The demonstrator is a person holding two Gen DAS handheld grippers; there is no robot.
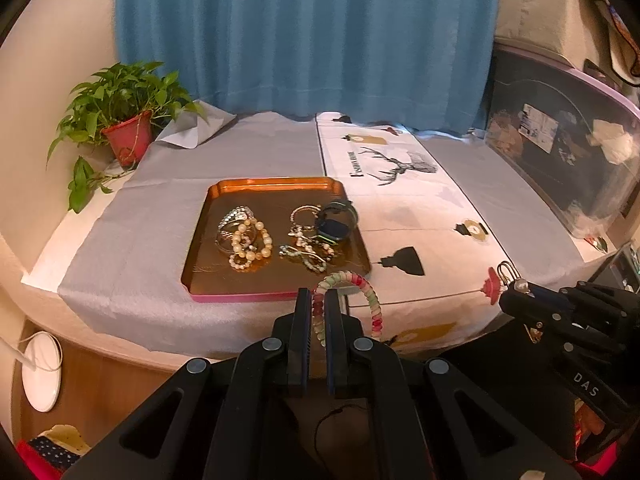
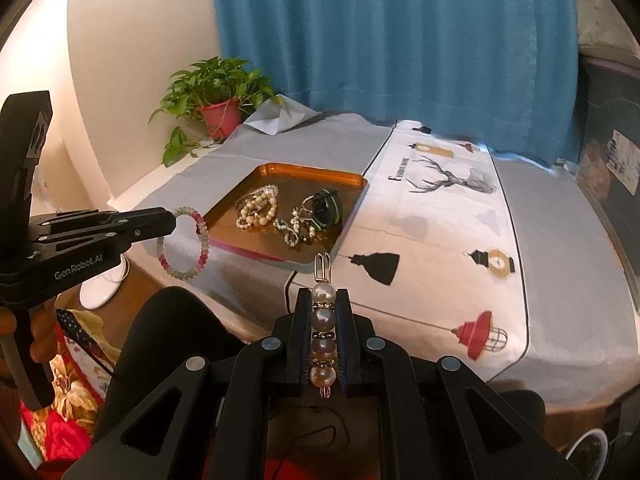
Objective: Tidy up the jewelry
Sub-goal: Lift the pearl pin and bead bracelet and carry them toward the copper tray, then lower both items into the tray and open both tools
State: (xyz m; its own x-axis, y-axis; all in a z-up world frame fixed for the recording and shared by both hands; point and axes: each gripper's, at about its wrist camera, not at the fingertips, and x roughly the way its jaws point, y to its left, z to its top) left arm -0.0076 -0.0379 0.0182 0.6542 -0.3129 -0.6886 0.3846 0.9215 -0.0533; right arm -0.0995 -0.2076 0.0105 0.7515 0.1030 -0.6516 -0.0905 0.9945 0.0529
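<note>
Left gripper (image 1: 316, 300), seen along its own fingers: angled downward toward the near edge of the table (image 1: 224, 312), jaws clenched on a pink, white and green beaded bracelet (image 1: 352, 300), the loop standing up and to the right of the pads. Same gripper in the right wrist view (image 2: 170, 220): reaching in level from the left, bracelet (image 2: 184, 244) hanging as an open ring from its tip, short of the table edge and just beside the tray's near corner. Part of a hand (image 2: 24, 332) wrapped round the grip handle at lower left.

Right gripper (image 2: 325, 320): likewise tilted downward, jaws closed on a pearl clip (image 2: 323, 332), four pearls in a row lying lengthwise between the pads, gold loop end projecting past the fingertips. In the left wrist view, same gripper (image 1: 516, 292) at the right, over the printed cloth (image 1: 400, 208), pearl and loop (image 1: 508, 272) visible at its tip.

Orange tray (image 1: 276, 292) on grey cloth, beyond both grippers: pearl bracelets (image 1: 248, 244) at left, dark watch (image 1: 336, 220) and tangled chains (image 1: 308, 248) at right. Potted plant (image 1: 128, 128) at far left corner, before a blue curtain (image 1: 304, 40).
</note>
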